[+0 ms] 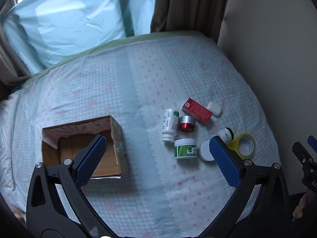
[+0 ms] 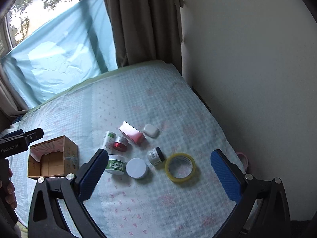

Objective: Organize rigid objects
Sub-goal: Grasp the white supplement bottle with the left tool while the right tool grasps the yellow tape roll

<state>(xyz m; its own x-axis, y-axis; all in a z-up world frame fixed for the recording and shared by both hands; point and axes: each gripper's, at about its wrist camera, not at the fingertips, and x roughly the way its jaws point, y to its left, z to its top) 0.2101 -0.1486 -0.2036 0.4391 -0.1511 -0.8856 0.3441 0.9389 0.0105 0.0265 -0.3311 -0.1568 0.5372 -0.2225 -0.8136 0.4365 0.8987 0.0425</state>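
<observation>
An open cardboard box lies on the bed at the left. To its right is a cluster: a white pill bottle on its side, a red jar, a red carton, a white case, a green-labelled jar, a white-lidded jar, a small dark-capped bottle and a yellow tape roll. My left gripper hovers open above box and cluster. My right gripper hangs open over the cluster, holding nothing.
The bedspread is pale blue check with pink bows. A light blue sheet covers the window behind, with brown curtains and a white wall at the right. A hand holds the left gripper's handle.
</observation>
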